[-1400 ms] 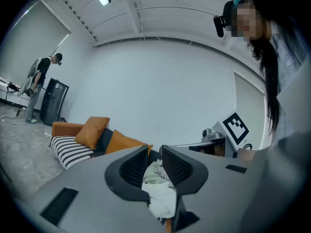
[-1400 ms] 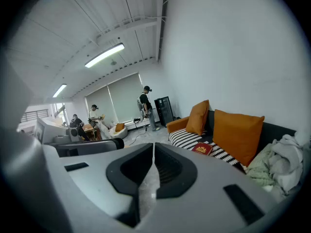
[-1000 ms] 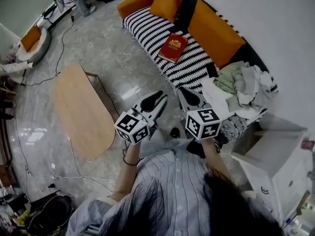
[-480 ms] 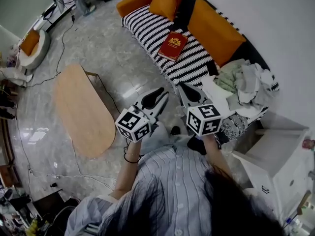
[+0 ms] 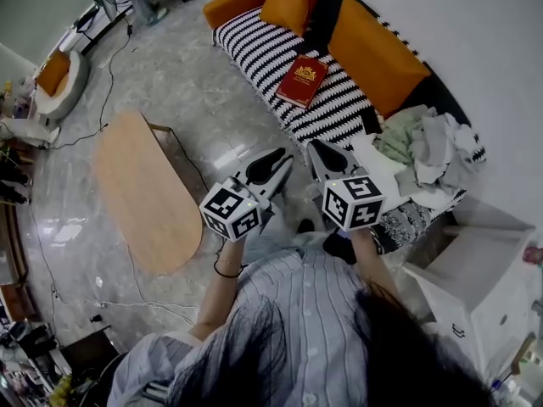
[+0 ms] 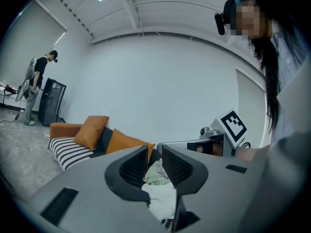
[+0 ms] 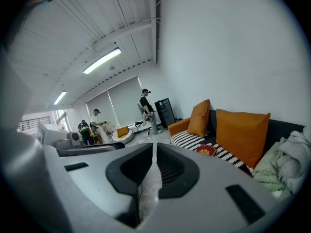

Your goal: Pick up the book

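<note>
Your left gripper [image 5: 273,164] and right gripper [image 5: 322,153] are closed and empty; spread one's jaws before reaching the book [image 5: 302,80]; take its overhanging edge off the sofa [image 5: 254,49].

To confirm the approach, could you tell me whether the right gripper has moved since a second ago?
Yes: the right gripper has edged slightly closer to the book on the sofa.

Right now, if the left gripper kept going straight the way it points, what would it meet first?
Probably the pile of clothes on the sofa: it sits dead ahead of the left gripper, with nothing nearer in that line. Depth is unclear.
</note>
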A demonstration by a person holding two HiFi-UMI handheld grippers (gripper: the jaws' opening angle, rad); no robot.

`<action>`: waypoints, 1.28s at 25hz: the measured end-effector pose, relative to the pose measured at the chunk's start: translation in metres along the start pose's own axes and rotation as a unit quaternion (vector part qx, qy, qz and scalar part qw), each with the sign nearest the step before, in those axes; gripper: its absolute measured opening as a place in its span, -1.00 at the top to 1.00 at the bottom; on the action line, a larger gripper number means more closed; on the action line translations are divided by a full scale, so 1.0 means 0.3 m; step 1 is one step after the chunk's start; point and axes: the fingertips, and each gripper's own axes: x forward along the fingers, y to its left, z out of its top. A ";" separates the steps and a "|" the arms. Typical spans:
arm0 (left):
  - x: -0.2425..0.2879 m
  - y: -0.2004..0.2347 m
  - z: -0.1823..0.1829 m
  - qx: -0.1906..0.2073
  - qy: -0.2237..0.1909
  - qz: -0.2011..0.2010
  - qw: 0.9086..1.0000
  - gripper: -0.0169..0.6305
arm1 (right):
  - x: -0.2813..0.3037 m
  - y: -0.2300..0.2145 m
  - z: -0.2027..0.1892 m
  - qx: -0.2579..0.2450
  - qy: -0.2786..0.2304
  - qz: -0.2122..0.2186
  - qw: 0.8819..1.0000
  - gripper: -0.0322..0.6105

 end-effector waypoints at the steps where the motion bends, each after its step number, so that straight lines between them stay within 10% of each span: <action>1: 0.008 0.013 0.002 0.000 0.001 -0.001 1.000 0.70 | 0.015 -0.006 0.004 0.001 0.001 -0.001 1.000 0.83; 32: 0.292 0.898 0.240 -0.039 0.040 -0.085 0.995 0.70 | 0.808 -0.195 0.221 0.071 0.030 -0.109 0.991 0.83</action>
